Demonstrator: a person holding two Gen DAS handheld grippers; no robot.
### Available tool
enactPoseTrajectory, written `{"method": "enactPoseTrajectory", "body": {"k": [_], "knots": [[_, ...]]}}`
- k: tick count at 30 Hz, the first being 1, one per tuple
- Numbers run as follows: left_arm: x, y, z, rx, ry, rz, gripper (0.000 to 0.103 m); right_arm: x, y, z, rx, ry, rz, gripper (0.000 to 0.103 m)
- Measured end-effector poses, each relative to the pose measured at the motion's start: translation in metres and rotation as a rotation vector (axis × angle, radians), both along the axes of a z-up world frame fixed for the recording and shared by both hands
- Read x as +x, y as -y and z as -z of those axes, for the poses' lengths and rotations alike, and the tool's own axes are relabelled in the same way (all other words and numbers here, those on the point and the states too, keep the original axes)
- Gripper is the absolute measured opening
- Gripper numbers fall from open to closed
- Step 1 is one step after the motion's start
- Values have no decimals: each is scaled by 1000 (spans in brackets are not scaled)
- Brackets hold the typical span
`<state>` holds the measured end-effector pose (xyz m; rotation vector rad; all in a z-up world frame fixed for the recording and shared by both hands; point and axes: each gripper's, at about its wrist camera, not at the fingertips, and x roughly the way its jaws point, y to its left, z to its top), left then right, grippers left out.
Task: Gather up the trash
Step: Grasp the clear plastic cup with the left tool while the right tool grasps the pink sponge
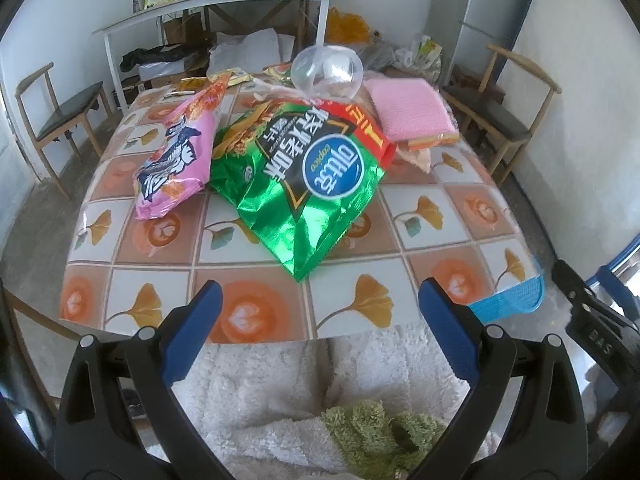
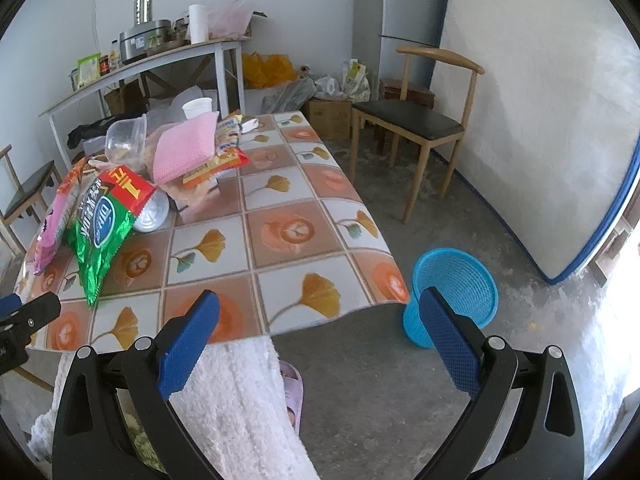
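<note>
1. The left gripper [image 1: 320,300] hangs over the table's [image 1: 256,316] near edge, fingers spread wide, holding nothing
2. The right gripper [image 2: 320,312] hangs past the table's near corner, fingers also wide and empty
3. A green snack bag [image 1: 304,184] lies mid-table, touching a pink snack bag [image 1: 176,160]
4. A blue basket [image 2: 456,288] stands on the floor just beside the table's corner

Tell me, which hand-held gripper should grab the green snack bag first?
Probably the left hand-held gripper. It is open and points straight at the green snack bag just ahead. The right hand-held gripper, also open, faces the table corner and blue basket, with the bag far off to its side.
</note>
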<state>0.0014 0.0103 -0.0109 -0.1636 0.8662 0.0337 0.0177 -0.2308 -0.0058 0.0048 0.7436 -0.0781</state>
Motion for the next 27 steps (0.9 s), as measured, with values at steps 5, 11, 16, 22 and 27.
{"method": "enactPoseTrajectory", "body": {"k": [5, 11, 16, 22, 27], "knots": [[-4, -27, -8, -145, 125, -2, 95, 11, -13, -13, -10, 75, -39, 97], [-4, -39, -17, -84, 247, 8, 95, 26, -26, -23, 55, 125, -101, 97], [-1, -53, -15, -92, 298, -5, 95, 42, -37, -28, 158, 93, -156, 97], [11, -62, -15, -106, 347, 43, 95, 57, -21, -23, 305, 55, -153, 97], [28, -59, -21, -91, 382, 103, 94, 82, 1, -12, 501, -3, -164, 94]]}}
